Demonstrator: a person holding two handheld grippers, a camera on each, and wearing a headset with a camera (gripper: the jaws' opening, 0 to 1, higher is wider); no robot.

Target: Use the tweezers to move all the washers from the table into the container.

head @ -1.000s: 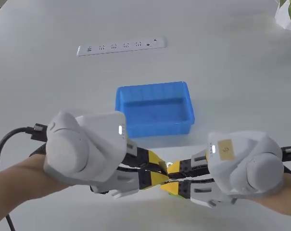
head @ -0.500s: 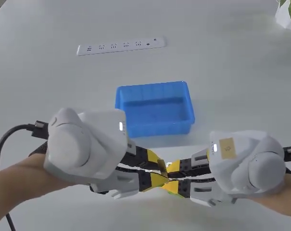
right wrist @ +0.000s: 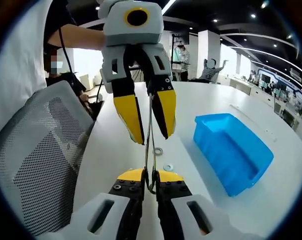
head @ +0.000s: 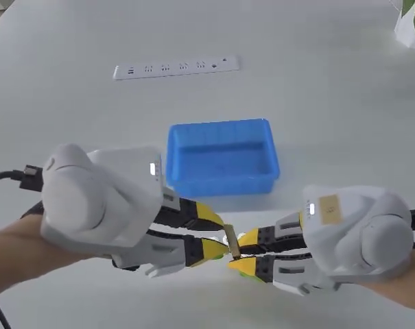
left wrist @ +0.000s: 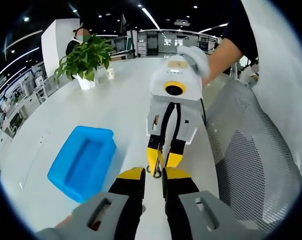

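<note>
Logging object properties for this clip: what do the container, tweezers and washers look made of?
The container looks like smooth blue plastic: moulded, ribbed walls. The tweezers seem thin bare metal: slim bright strips. The washers are probably metal, pale flat rings, too small to confirm.

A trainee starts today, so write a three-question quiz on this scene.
1. True or false: the container is empty.
2. The right gripper is shut on the tweezers. The left gripper is: A. open; B. shut.
3. Fill in: two ___ lie on the table near the tweezers.
Key: 1 true; 2 A; 3 washers.
</note>
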